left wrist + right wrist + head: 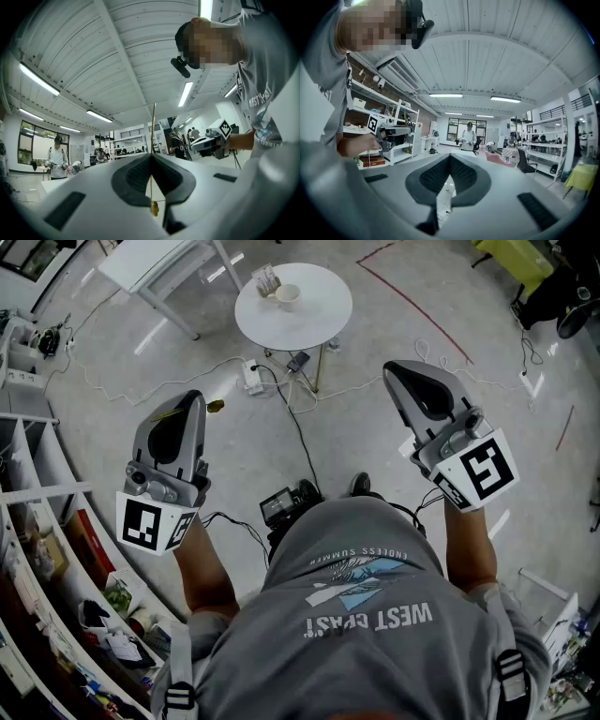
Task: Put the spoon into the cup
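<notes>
A pale cup [287, 296] stands on a small round white table [323, 310] far ahead on the floor. My left gripper [192, 399] is held at waist height, well short of that table. It is shut on a thin golden spoon [153, 126], which runs up between the jaws, its other end [153, 209] showing low in the left gripper view. A bit of the spoon [215, 406] pokes out beside the gripper's tip. My right gripper [398, 369] is raised at the same height, jaws shut [450, 156] with nothing in them.
A small holder [266, 279] stands by the cup. A white rectangular table [159, 263] is at the far left. Shelving [37, 512] lines the left side. Cables and a power strip [253, 381] lie on the floor before the round table, a black device [281, 507] near my feet.
</notes>
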Motion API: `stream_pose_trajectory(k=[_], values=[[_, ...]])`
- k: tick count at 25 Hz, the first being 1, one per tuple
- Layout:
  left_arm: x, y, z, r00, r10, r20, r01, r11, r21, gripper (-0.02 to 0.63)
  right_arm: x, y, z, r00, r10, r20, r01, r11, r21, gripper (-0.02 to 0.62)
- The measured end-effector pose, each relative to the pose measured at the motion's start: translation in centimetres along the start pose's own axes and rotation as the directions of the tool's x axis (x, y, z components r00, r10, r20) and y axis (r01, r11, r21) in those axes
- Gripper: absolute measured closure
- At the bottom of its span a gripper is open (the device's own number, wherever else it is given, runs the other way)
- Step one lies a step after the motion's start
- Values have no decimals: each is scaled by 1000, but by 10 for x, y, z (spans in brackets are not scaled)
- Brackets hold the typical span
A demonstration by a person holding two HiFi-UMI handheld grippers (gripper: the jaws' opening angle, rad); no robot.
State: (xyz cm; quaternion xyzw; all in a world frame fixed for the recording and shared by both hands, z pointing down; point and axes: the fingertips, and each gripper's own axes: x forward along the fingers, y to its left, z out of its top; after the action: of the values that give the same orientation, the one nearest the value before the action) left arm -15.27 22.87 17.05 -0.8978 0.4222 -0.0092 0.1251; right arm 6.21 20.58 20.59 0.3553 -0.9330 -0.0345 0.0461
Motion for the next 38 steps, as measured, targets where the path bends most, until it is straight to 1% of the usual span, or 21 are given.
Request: stream_pose_trajectory(k=[19, 24, 29, 34, 38], values=[[6, 15, -12, 1000, -30, 8, 30, 999, -20, 606, 14, -1, -6, 999, -31, -10, 31, 999, 13, 594], [3, 20, -16, 998, -57, 24, 57, 998, -26, 606, 19, 5, -6, 999, -52, 11, 51, 998, 41, 594], [6, 16, -18, 996, -89, 28, 89, 996, -28, 606, 14, 4, -8, 997, -78, 19, 77, 995, 63, 594], [20, 14, -18, 995, -92, 25, 93, 995, -31, 606, 14, -12, -10, 996, -85, 18, 83, 993, 79, 594], [31, 13, -19, 997, -76, 11, 76, 996, -38, 606, 22, -27, -12, 998, -63, 20, 61, 994, 87, 594]])
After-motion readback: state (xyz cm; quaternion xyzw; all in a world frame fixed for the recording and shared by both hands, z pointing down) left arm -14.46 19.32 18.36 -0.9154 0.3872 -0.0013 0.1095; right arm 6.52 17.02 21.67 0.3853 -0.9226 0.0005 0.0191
